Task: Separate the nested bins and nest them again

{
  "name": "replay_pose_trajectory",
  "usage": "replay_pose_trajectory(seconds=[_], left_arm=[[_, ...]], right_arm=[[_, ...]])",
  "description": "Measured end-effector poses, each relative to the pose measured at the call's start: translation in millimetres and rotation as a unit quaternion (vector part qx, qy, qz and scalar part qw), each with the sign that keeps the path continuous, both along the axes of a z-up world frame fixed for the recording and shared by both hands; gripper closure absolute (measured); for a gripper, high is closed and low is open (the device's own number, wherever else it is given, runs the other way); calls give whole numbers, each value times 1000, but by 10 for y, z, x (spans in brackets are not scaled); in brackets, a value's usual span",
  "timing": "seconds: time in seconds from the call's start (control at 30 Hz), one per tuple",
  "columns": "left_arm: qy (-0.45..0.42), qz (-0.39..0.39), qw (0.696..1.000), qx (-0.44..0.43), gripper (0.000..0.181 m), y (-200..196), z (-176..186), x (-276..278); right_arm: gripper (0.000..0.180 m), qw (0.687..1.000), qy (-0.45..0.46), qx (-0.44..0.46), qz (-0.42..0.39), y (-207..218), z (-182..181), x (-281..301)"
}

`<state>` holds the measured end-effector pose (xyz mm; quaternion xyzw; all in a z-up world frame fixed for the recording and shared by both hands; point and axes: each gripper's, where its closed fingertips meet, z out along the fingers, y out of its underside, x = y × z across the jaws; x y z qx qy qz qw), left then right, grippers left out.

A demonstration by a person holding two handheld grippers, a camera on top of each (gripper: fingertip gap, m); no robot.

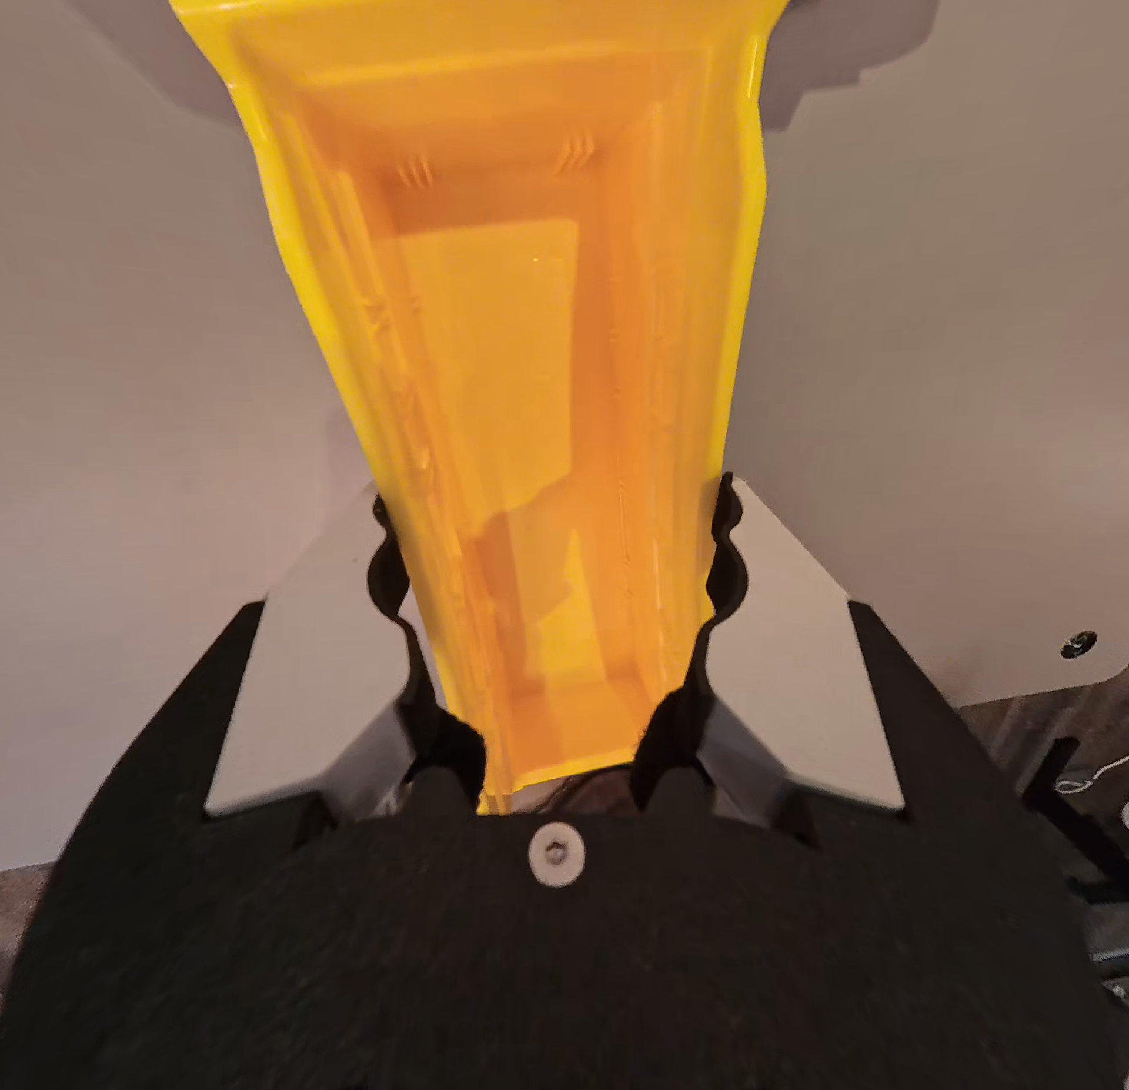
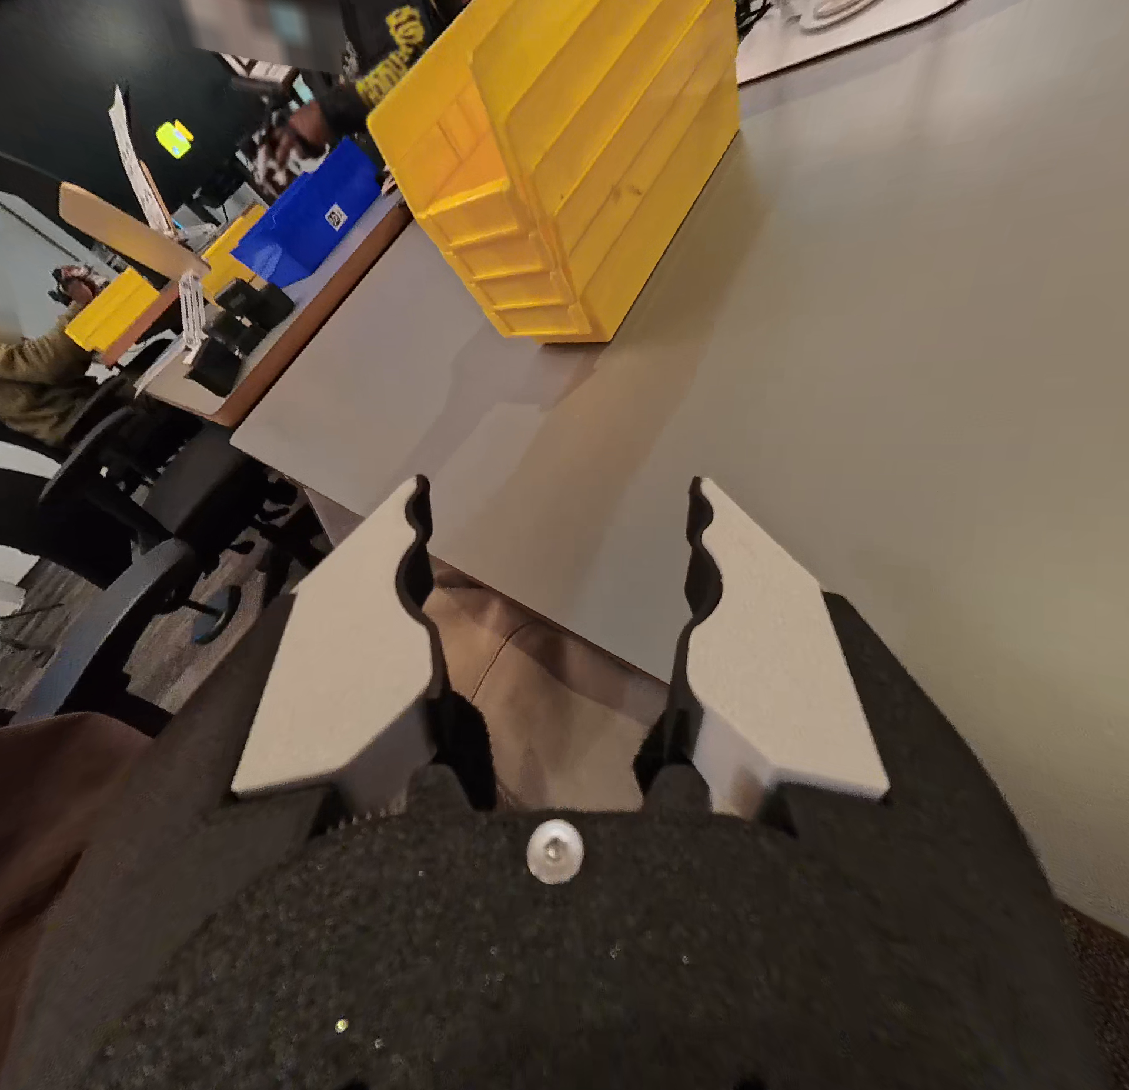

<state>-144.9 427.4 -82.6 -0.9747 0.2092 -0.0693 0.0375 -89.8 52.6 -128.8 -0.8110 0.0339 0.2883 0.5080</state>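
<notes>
1. The left gripper (image 1: 553, 572) gripped a yellow bin (image 1: 519, 339) between its fingers (image 1: 391, 578), the wavy pads pressed against the bin's two outer sides near its low front end.

2. That bin pointed away from the left wrist camera, its open top toward the lens and its far rim out over the grey table (image 1: 122, 327); whether it touched the table could not be told.

3. Layered rims and walls showed inside it, so more than one bin may have been in that grip, though the left view did not settle this.

4. The right gripper (image 2: 559, 578) held nothing, its fingers (image 2: 702, 547) spread apart over the near edge of the table (image 2: 855, 388).

5. The stack (image 2: 568, 144) of yellow bins sat on the table well ahead of the right gripper, several stepped fronts showing one inside another.

6. Whether the left gripper's bin belonged to that stack or was apart from it could not be told from either view.

7. Judged from this, separation was at most under way: the stack looked nested, and no bin stood alone on the table.

8. Pulling the bins apart, setting them out and nesting them again appeared left to do.

9. Behind, another desk (image 2: 263, 339) carried a blue bin (image 2: 311, 217) and more yellow ones, with people seated nearby.
</notes>
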Motion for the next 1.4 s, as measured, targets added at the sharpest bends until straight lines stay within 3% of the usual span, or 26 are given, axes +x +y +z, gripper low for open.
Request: replay_pose_trajectory(seconds=[0.33,0.6,0.93,1.1,1.4], left_arm=[[23,4,1000,-4,70,-17,-4,1],[29,0,1000,-4,82,0,40,-7],[35,-20,999,-35,83,-106,159,-27],[36,-21,999,-24,74,-81,160,-16],[45,-23,998,-26,81,-134,262,-21]], right_arm=[[96,1000,8,-3,20,91,3,-53],[97,999,8,-7,32,107,-5,-108],[97,999,7,-17,40,102,-48,-152],[97,999,2,-21,42,100,-65,-165],[97,998,3,-29,47,107,-103,-185]])
